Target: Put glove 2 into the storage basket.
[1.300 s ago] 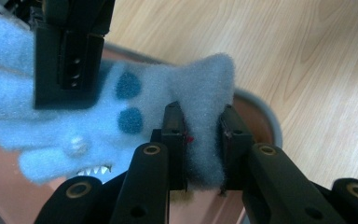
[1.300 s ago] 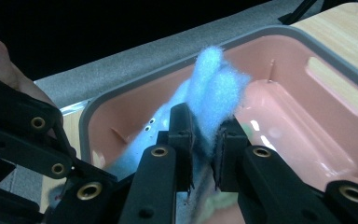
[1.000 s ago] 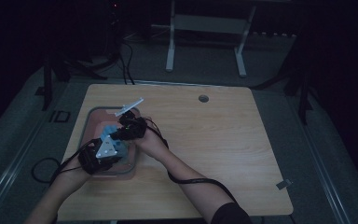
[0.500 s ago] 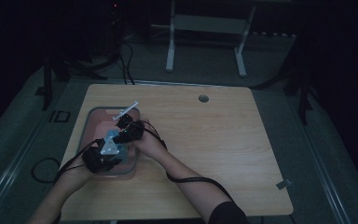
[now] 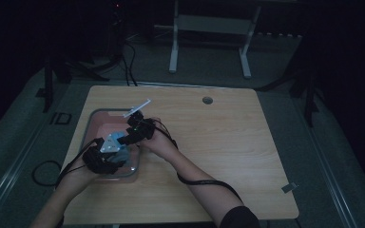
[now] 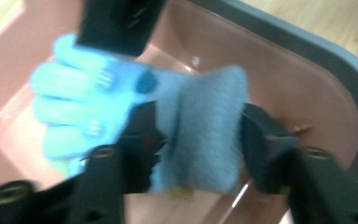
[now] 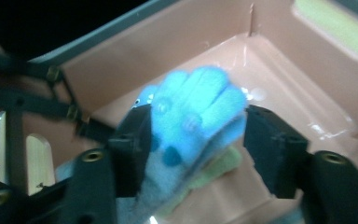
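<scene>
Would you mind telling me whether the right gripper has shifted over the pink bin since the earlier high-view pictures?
No. The right gripper sits over the same part of the pink bin; its jaws have just been opening around the blue glove.

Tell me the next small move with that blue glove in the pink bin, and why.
Probably lift both grippers straight up and clear. The blue knitted glove with a grey cuff lies in the pink plastic bin. The left gripper brackets the cuff and the right gripper brackets the fingers; both sets of jaws have just been opening and no longer seem to press the glove, so it looks released.
</scene>
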`<state>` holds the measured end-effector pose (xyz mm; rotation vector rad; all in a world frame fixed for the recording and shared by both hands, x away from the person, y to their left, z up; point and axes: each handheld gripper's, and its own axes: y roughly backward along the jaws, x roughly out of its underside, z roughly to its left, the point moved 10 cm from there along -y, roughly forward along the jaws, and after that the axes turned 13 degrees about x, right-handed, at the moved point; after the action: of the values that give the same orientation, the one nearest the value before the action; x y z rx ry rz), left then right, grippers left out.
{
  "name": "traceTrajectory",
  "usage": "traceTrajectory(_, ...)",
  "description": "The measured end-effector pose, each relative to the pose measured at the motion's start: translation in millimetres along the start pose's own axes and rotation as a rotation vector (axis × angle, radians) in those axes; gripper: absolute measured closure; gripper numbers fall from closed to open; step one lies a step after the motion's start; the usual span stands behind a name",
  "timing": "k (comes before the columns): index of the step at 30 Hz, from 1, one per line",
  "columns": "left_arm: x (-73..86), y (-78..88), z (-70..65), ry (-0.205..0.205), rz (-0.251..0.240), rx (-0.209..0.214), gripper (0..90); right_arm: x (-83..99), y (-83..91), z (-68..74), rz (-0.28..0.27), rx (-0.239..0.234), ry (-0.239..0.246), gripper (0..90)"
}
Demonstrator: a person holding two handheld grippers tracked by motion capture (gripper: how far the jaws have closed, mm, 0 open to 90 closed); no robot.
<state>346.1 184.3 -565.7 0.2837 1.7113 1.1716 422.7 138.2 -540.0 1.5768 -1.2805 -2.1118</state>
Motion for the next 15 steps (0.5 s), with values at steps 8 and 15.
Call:
traceTrajectory(8, -17.7, 13.0, 1.2, 0.091, -0.092, -0.01, 8.1, 2.1, 32.2, -1.2, -0.052, -0.062, -0.011, 22.7)
traceTrajectory(15, -42.8, 12.9, -13.7, 0.081, -0.19, 0.044, 3.1, 13.0, 57.1, -7.8, -0.082, -0.073, 0.026, 17.6)
